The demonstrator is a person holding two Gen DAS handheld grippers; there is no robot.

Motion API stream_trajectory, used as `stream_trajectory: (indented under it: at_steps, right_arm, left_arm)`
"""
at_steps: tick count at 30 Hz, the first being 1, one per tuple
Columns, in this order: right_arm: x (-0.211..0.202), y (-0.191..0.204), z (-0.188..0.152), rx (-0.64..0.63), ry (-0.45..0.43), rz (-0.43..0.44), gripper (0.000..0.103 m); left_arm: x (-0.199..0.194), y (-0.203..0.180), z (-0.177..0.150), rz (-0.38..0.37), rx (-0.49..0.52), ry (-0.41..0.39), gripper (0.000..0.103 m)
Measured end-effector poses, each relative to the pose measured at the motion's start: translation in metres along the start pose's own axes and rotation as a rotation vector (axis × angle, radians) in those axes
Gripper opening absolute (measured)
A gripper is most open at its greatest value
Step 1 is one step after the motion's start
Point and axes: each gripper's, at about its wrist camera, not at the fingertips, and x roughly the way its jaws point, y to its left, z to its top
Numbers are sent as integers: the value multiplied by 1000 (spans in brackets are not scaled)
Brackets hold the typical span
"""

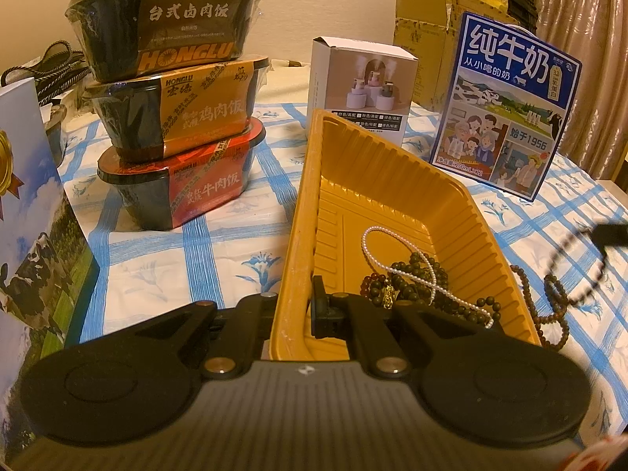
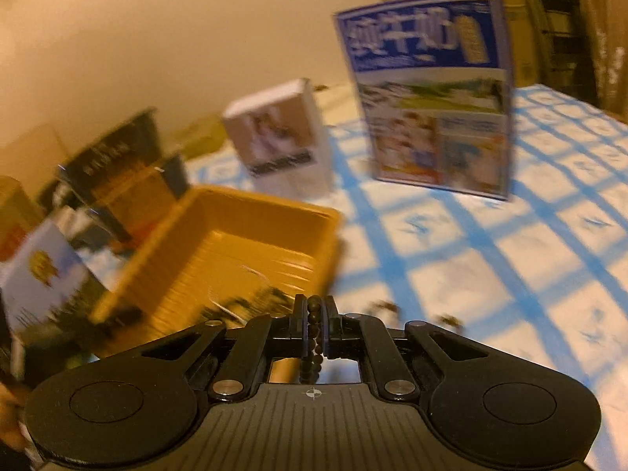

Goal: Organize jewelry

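Observation:
A yellow plastic tray [image 1: 392,180] lies on the checked cloth and holds a white pearl strand [image 1: 396,259] and dark bead strings [image 1: 424,278]. My left gripper [image 1: 298,310] is shut on the tray's near left wall. My right gripper [image 2: 313,316] is shut on a dark bead string [image 2: 312,337] that hangs down between its fingers, right of the tray [image 2: 235,243]. In the left wrist view the right gripper [image 1: 610,235] shows at the far right with that bead string [image 1: 569,251] dangling. More brown beads [image 1: 549,306] lie on the cloth beside the tray.
Three stacked rice bowls [image 1: 172,117] stand left of the tray. A white humidifier box [image 1: 361,86] and a blue milk carton box [image 1: 506,110] stand behind it. Another printed box [image 1: 31,196] is at the near left. The right wrist view is motion-blurred.

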Motion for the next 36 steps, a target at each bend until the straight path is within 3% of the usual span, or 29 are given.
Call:
stream_trajectory:
  at_steps: [4,10,15,22,36]
  right_arm:
    - [25,25,8,-25,4,77,7]
    - [53,47,2,-64,37,111,7]
    - [49,44,-5,-60,41,121,17]
    - [23,15,-21,-30,57,37,24]
    - [-6,-64,-72,39,148,-222,24]
  left_arm:
    - [-1,-1,-1,-1,-3,1,5]
    - [0,-1,-2,-2,-6,2,5]
    - [0,-1,-3,-4,-11,2,5]
    - [2,0,-2,-5,-16,4,5]
    - [2,0,-3,2,-12,8,5]
